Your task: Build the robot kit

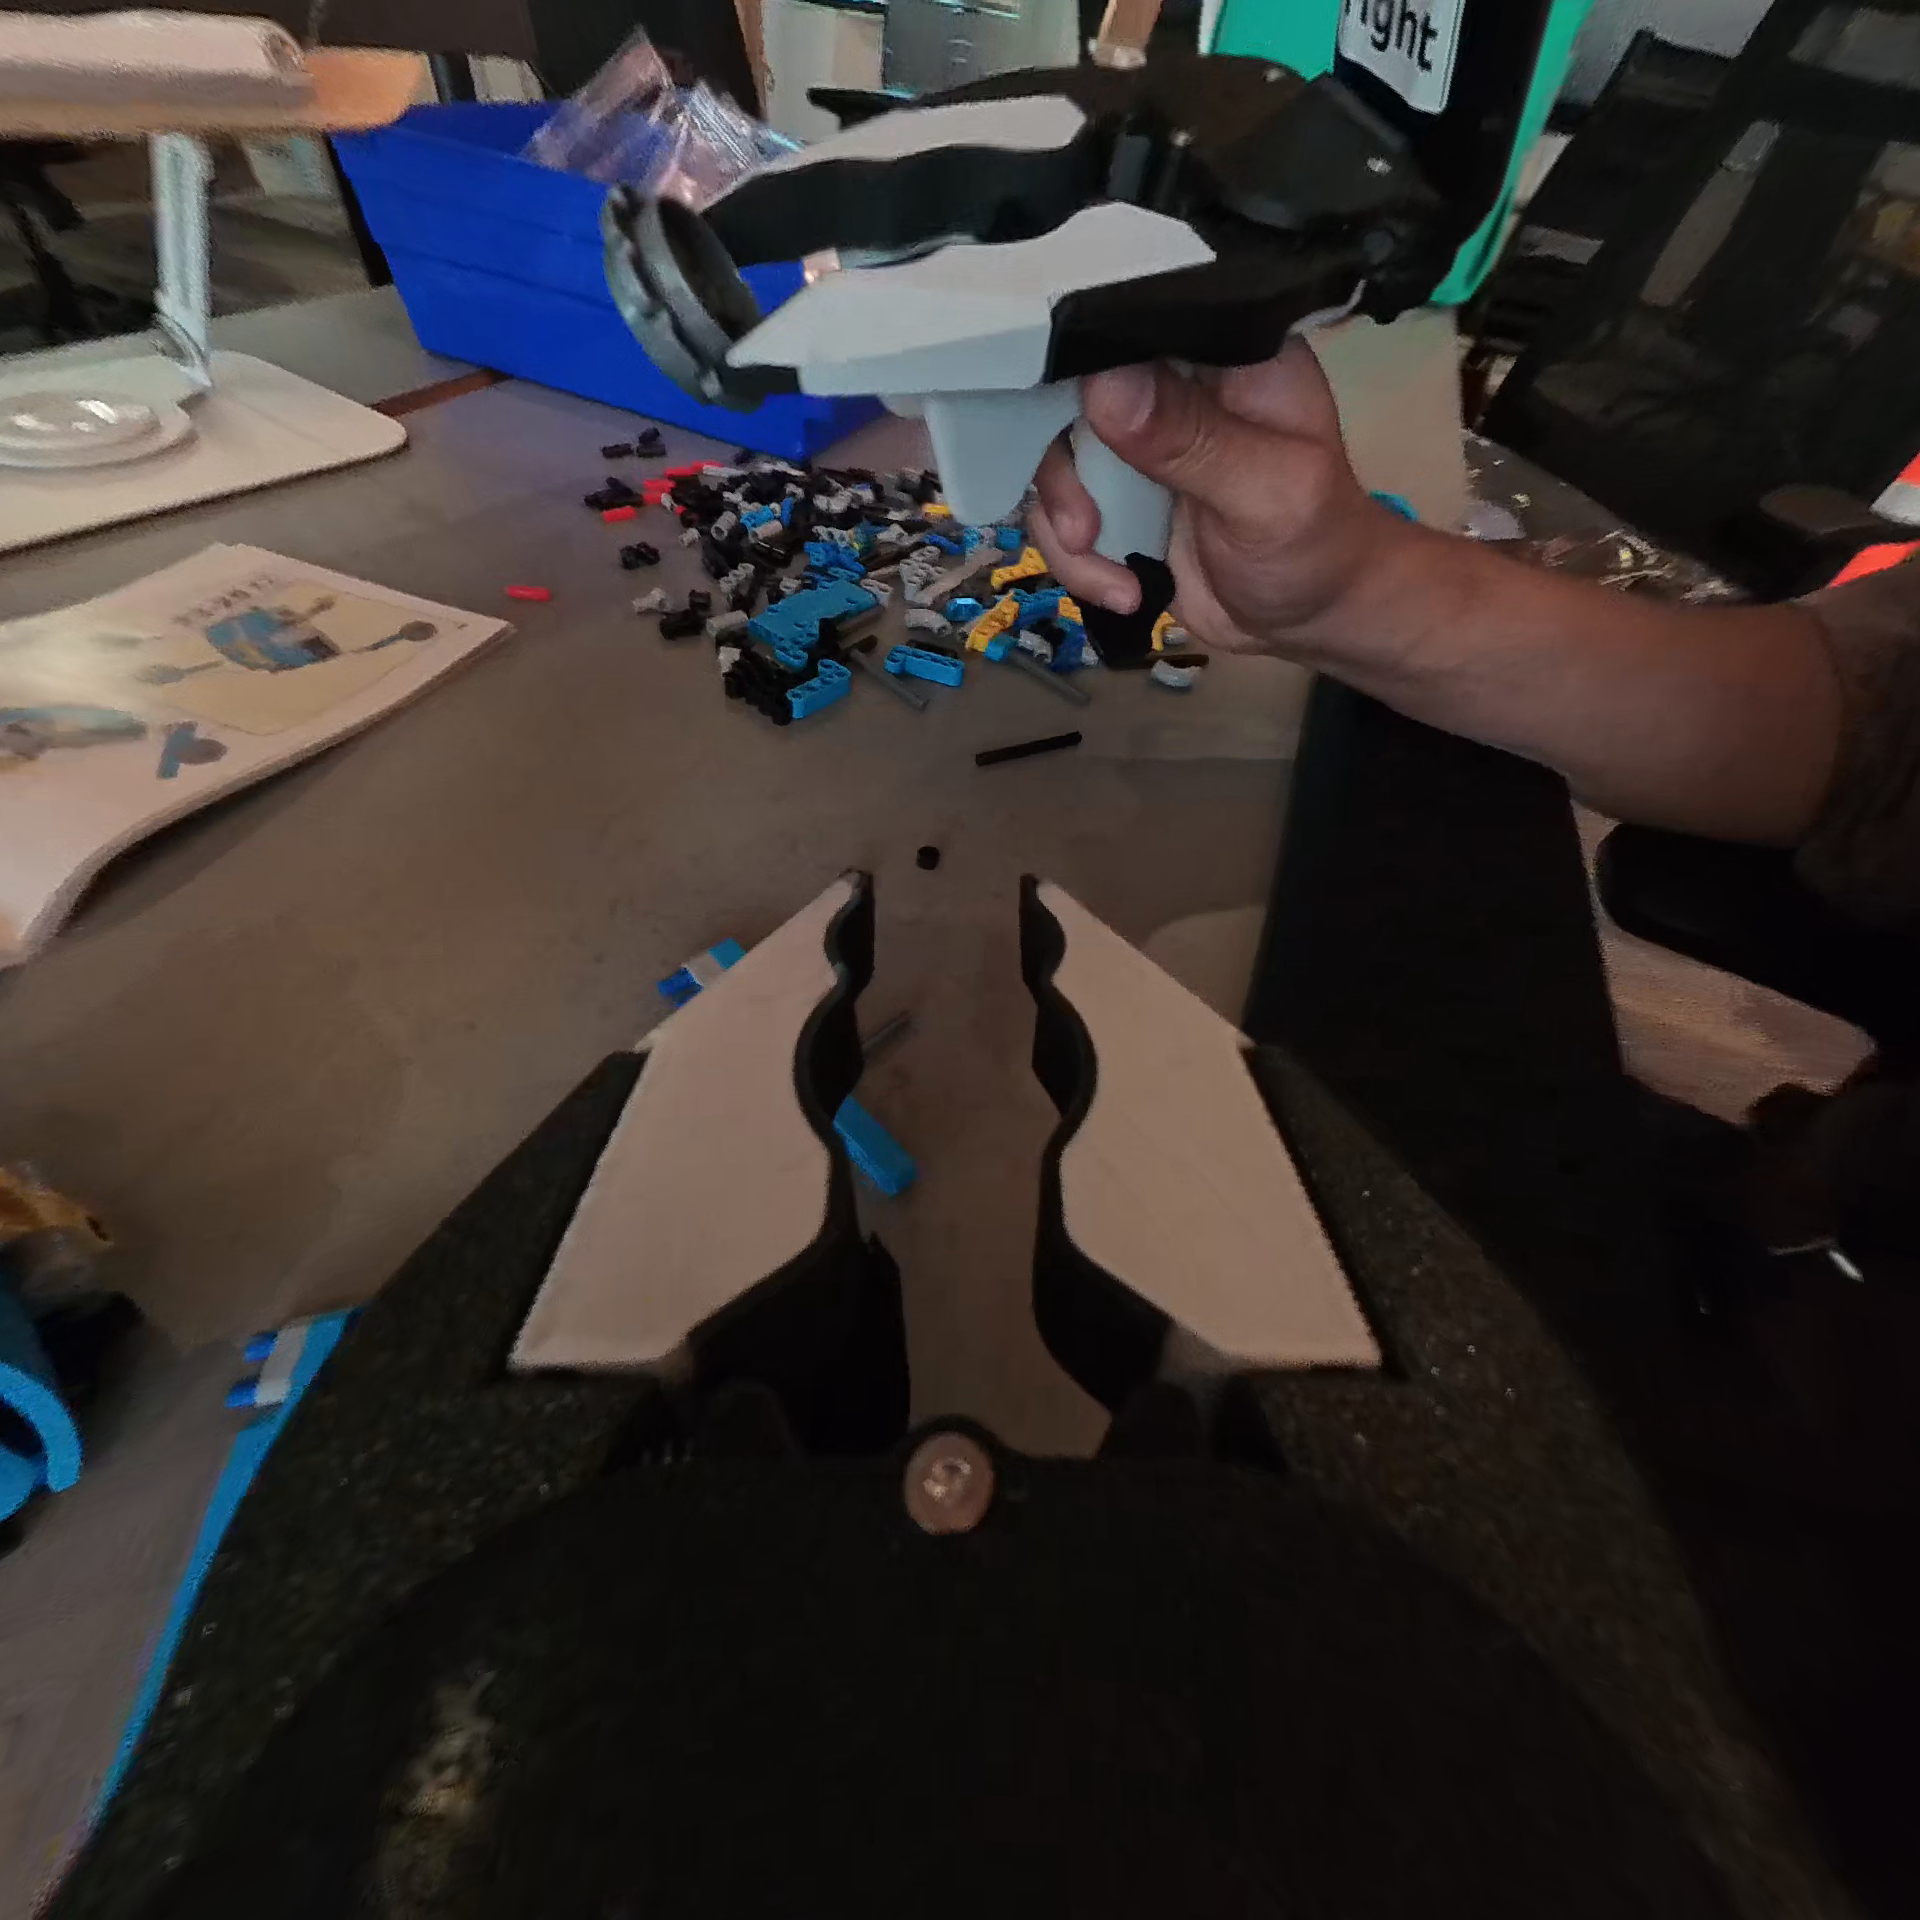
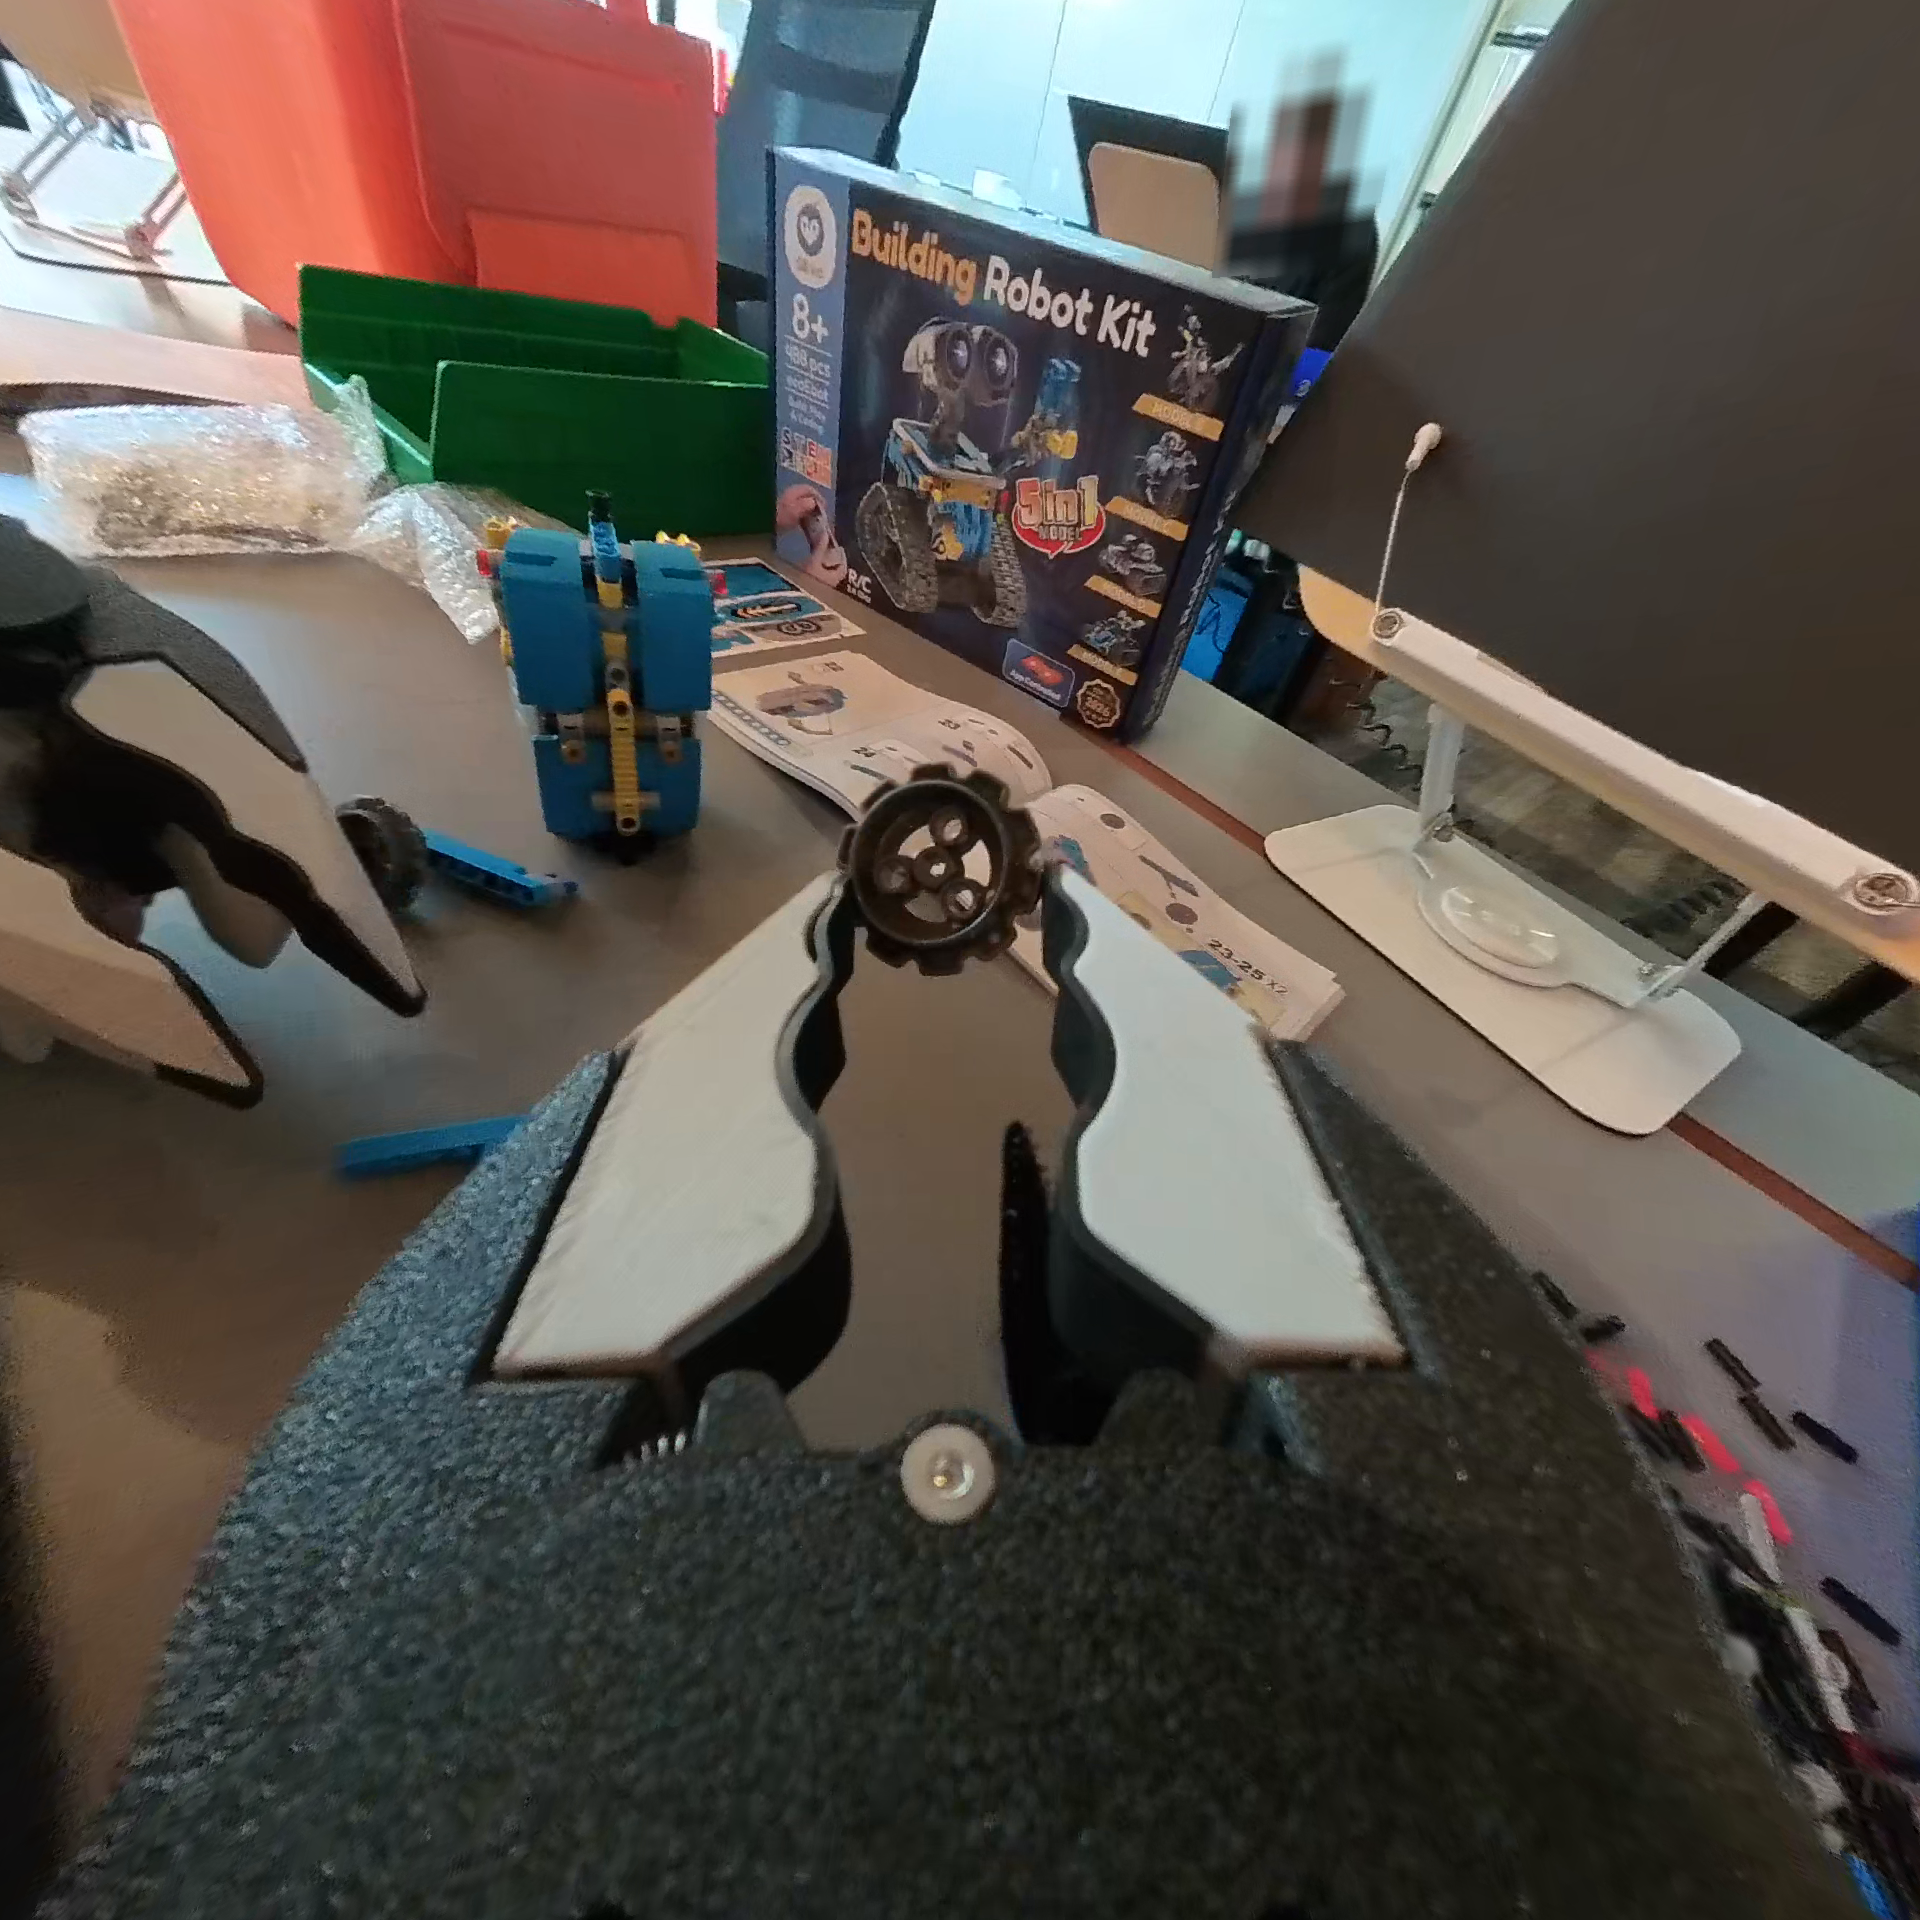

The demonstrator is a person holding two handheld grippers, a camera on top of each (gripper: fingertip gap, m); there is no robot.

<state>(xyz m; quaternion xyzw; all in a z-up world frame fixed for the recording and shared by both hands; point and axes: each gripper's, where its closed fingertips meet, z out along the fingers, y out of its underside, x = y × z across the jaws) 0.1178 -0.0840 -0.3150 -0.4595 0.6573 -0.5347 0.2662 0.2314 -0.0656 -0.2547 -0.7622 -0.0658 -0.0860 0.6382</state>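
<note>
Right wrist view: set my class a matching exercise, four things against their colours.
Things:
1. toothed wheel between the right gripper's fingertips
2. storage bin
3. half-built model
4. lamp base

Colours:
A. green
B. white
C. black
D. blue and yellow

Pairs: 1-C, 2-A, 3-D, 4-B

We are showing two matching tongs. The left tongs (image 1: 940, 883) are wearing pale, wedge-shaped finger covers edged with wavy black pads, set in a coarse, speckled black body; a round silvery screw (image 1: 945, 1488) is sitting at 6 o'clock of the gap. The right tongs (image 2: 940, 894) are looking the same, with a pale grey pistol grip (image 1: 1117, 499) and black trigger. At 3 o'clock a dark brownish sleeve (image 1: 1865, 748) is covering our forearm.
</note>
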